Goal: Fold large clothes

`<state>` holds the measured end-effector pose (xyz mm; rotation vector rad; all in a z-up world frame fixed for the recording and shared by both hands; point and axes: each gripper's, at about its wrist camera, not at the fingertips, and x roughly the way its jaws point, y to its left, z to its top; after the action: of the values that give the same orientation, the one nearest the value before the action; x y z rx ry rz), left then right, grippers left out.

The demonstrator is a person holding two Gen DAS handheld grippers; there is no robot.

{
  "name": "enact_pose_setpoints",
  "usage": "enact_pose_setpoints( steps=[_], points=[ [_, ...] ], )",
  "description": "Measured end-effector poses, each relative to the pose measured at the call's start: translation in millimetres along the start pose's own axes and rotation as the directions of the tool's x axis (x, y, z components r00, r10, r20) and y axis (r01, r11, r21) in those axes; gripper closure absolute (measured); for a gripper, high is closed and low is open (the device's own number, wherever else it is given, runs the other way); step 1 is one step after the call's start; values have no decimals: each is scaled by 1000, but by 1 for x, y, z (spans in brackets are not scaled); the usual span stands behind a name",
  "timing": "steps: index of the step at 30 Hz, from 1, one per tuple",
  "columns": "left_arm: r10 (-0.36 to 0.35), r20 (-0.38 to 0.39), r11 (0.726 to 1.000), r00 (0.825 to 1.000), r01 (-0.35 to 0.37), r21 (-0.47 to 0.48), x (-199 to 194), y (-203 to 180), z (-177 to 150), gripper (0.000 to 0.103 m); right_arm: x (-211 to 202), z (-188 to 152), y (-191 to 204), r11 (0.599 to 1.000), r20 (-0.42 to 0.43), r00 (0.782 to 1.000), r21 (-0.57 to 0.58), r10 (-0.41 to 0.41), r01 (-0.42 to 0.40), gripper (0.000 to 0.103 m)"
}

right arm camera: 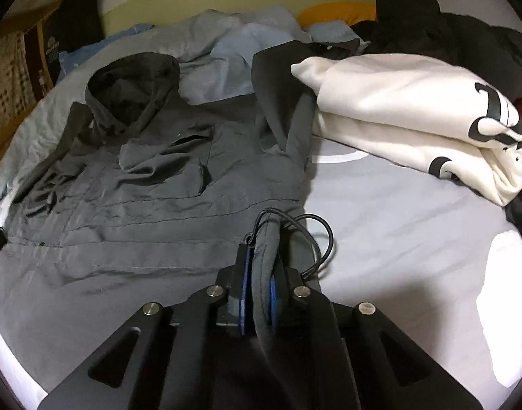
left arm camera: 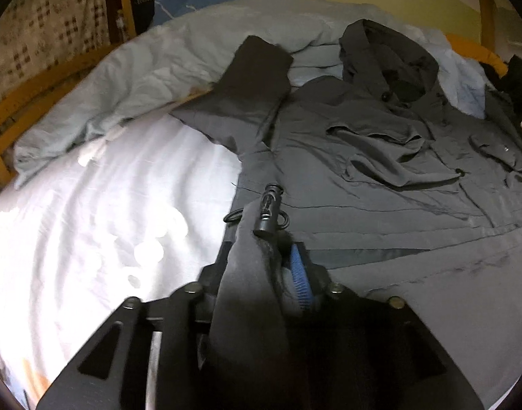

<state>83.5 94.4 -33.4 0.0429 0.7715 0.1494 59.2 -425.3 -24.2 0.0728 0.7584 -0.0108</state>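
A dark grey hooded jacket (left arm camera: 363, 177) (right arm camera: 158, 188) lies spread front-up on the bed, with its hood (left arm camera: 390, 54) (right arm camera: 131, 78) at the far end and both sleeves pointing away from me. My left gripper (left arm camera: 264, 249) is at the jacket's left hem corner. The fabric and its black cord lock (left arm camera: 267, 212) drape over the left finger. A gap shows beside the blue pad (left arm camera: 298, 273), so the jaws stand apart. My right gripper (right arm camera: 262, 249) is shut on the right hem corner, pinching the fabric between its blue pads, and a black elastic cord (right arm camera: 315, 239) loops out beside it.
A folded white sweatshirt (right arm camera: 414, 109) with black print lies right of the jacket, and dark clothes (right arm camera: 448, 34) are piled behind it. A pale duvet (left arm camera: 158, 68) is bunched at the far left over the white sheet (left arm camera: 107, 205). A wooden bed frame (left arm camera: 28, 102) runs along the left.
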Motion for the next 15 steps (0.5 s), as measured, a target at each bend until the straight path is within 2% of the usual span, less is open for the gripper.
enact_pose_setpoints(
  steps=[1, 2, 3, 4, 5, 6, 7, 9, 12, 13, 14, 15],
  points=[
    [31, 19, 1000, 999, -31, 3, -5, 0, -1, 51, -2, 0, 2, 1000, 3, 1000, -6, -15, 15, 90],
    [53, 47, 999, 997, -53, -1, -12, 1, -1, 41, -4, 0, 4, 1000, 6, 1000, -9, -26, 26, 84],
    [65, 75, 998, 995, -64, -13, -21, 3, -2, 36, -11, -1, 5, 999, 20, 999, -10, -36, 37, 76],
    [70, 85, 997, 994, -67, -28, -31, 5, -3, 31, -21, -3, 7, 1000, 48, 999, -8, -18, 19, 56],
    [57, 91, 998, 994, -53, -41, -41, 7, -4, 29, -32, -4, 7, 1000, 77, 997, -5, 2, -2, 41],
    [32, 103, 999, 994, -28, -47, -53, 6, -4, 28, -43, -7, 9, 1000, 113, 994, -2, 13, -13, 19],
    [15, 123, 999, 992, -10, -47, -64, 5, -6, 26, -55, -10, 12, 1000, 153, 988, -3, 20, -20, 16],
    [2, 180, 1000, 984, 4, -30, -88, -5, -10, 20, -80, -17, 24, 999, 219, 975, -33, 19, -12, 16],
    [-57, 266, 998, 962, 54, 20, -118, -26, -14, 8, -103, -24, 46, 996, 262, 965, -84, 5, 17, 12],
    [-85, 294, 996, 952, 79, 30, -125, -33, -17, 0, -107, -25, 50, 996, 268, 963, -93, 10, 16, 9],
    [-120, 316, 993, 941, 113, 42, -130, -40, -19, 0, -111, -28, 58, 995, 277, 961, -102, 28, 1, 0],
    [-151, 318, 988, 936, 142, 52, -131, -47, -22, 0, -113, -32, 63, 994, 282, 958, -106, 49, -19, 0]
  ],
)
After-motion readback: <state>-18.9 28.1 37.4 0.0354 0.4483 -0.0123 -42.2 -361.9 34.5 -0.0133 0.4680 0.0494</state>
